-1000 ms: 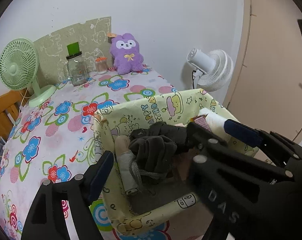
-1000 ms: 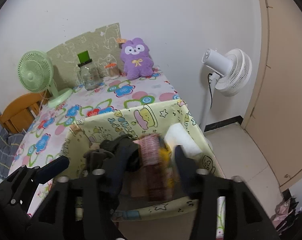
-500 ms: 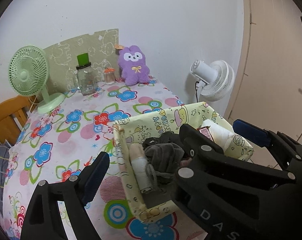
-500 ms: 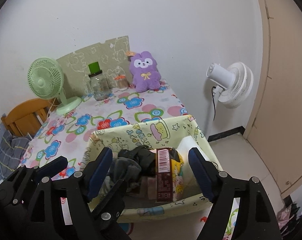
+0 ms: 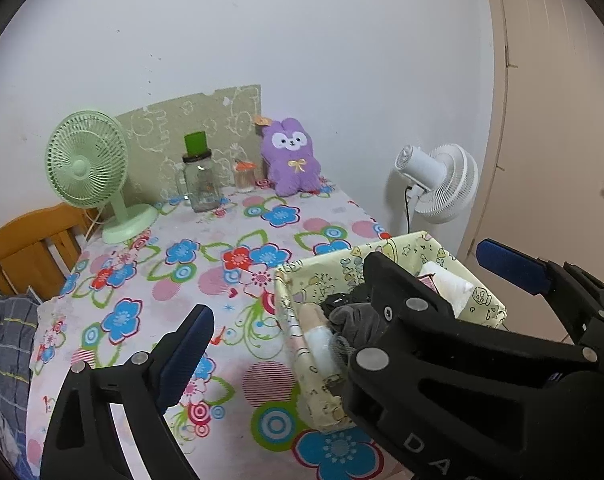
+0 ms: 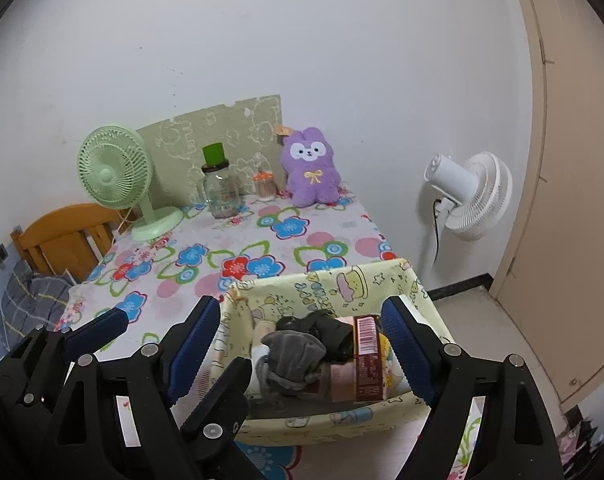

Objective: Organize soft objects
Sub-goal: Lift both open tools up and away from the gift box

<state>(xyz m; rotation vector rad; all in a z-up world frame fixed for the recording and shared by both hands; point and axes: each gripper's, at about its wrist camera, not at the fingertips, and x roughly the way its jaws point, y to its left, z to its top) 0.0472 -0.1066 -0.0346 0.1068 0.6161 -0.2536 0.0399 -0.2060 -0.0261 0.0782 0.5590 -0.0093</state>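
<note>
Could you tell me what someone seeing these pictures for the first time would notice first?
Probably the purple plush bunny propped against the wall at the table's far end, beside a glass jar with a green lid and a mint-green desk fan. Nearer, a yellow cartoon-print fabric bin stuffed with dark and pale soft items sits at the near right edge of the flowered tablecloth. Both the left gripper and right gripper hover before it, jaws open and empty.

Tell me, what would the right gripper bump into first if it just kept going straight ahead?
Probably the basket: the open right gripper points at the grey cloth and red box inside. Depth is hard to judge.
</note>
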